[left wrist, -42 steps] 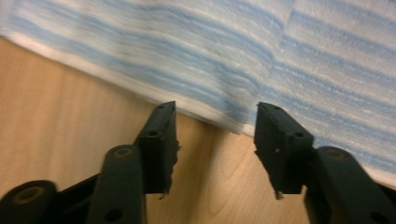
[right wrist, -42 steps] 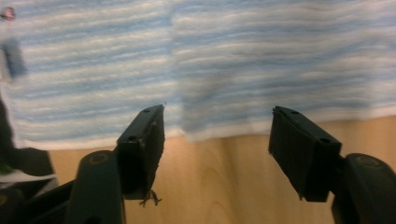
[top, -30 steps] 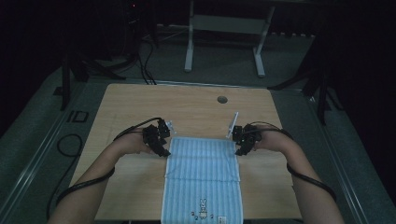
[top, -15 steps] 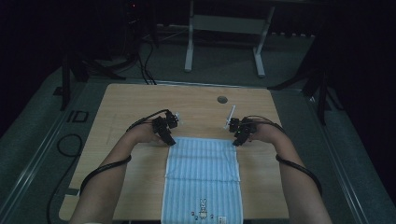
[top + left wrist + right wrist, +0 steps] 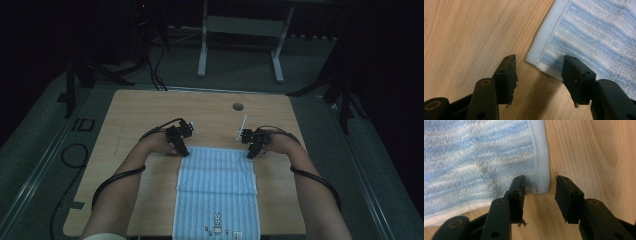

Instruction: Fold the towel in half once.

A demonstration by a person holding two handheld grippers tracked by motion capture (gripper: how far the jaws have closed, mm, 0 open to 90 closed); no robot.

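From the high view you see the whole layout: your two forearms come in from the bottom edge, the left gripper point(image 5: 183, 149) sits at the far left corner of the towel point(image 5: 216, 192), and the right gripper point(image 5: 251, 151) sits at its far right corner. The towel lies flat in the middle of the table point(image 5: 150, 110), one short end near the grippers and the other hanging over the near edge. That view also gives you the small printed figure point(image 5: 217, 220) near the towel's near end and the round dark hole point(image 5: 238, 106) in the table beyond your hands.

The gripper views give you what the high view is too far off to settle. In the left gripper view your left gripper point(image 5: 539, 75) has its jaws partly open; one is over bare wood and the other sits over the towel's point(image 5: 599, 37) hem, with the corner in the gap and not pinched. In the right gripper view your right gripper point(image 5: 540, 195) has jaws that have just been closing; the towel's point(image 5: 474, 157) corner stands between them, one jaw above the cloth, the other above wood, and a gap shows beside the corner, so it isn't gripped.

Up close the towel is ribbed, striped pale blue and white, with a plain white stitched hem round its edge.
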